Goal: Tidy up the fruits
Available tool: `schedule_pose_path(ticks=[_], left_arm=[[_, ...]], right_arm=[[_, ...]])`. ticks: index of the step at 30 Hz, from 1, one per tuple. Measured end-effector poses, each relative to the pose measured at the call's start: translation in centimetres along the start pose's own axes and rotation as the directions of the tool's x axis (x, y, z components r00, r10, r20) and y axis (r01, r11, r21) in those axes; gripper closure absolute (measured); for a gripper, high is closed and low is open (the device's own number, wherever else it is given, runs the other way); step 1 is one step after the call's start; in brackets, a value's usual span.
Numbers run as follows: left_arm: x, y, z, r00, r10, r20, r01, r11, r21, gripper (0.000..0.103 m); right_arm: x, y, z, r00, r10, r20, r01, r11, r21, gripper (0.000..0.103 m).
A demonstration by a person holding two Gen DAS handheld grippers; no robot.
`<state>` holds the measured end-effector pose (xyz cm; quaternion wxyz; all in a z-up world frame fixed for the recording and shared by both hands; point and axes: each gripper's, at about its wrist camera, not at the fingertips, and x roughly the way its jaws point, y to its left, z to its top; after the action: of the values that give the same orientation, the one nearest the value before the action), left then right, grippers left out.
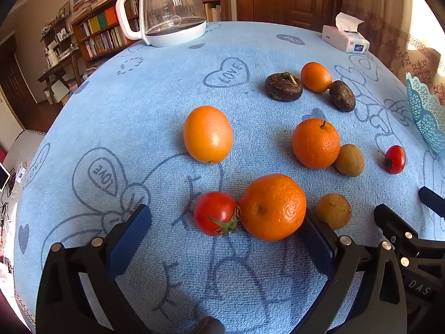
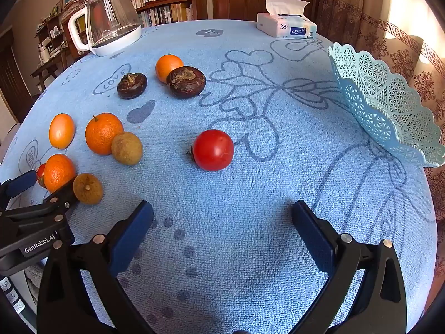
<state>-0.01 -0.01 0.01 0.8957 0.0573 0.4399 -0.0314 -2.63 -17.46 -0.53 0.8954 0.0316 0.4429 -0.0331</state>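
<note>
Fruits lie scattered on a blue cloth. My left gripper (image 1: 226, 224) is open, its jaws around a small tomato (image 1: 215, 213) and a mandarin (image 1: 272, 207); the right finger touches the mandarin. A brown longan (image 1: 333, 210) sits just outside that finger. My right gripper (image 2: 222, 222) is open and empty, a little short of a red tomato (image 2: 213, 149). A light blue lattice basket (image 2: 381, 103) stands at the right. The left gripper (image 2: 41, 186) also shows in the right wrist view.
More fruit lies further back: a kumquat (image 1: 208, 134), a mandarin (image 1: 315, 143) with a longan (image 1: 349, 160), two dark water chestnuts (image 1: 283, 86) and another kumquat (image 1: 316, 77). A glass kettle (image 1: 169, 8) and a tissue box (image 2: 286, 26) stand at the far edge.
</note>
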Motion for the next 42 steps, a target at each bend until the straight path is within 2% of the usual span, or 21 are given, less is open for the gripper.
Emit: schedule_pose_path(ticks=[4, 42], left_arm=[[-0.08, 0.32, 0.11, 1.000, -0.017, -0.007, 0.017, 1.000, -0.013, 0.005], [0.05, 0.25, 0.10, 1.000, -0.012, -0.005, 0.012, 1.000, -0.009, 0.005]], right_arm=[[0.00, 0.02, 0.00, 1.000, 0.001, 0.000, -0.001, 1.000, 0.001, 0.002], [0.10, -0.13, 0.04, 1.000, 0.015, -0.002, -0.015, 1.000, -0.021, 0.002]])
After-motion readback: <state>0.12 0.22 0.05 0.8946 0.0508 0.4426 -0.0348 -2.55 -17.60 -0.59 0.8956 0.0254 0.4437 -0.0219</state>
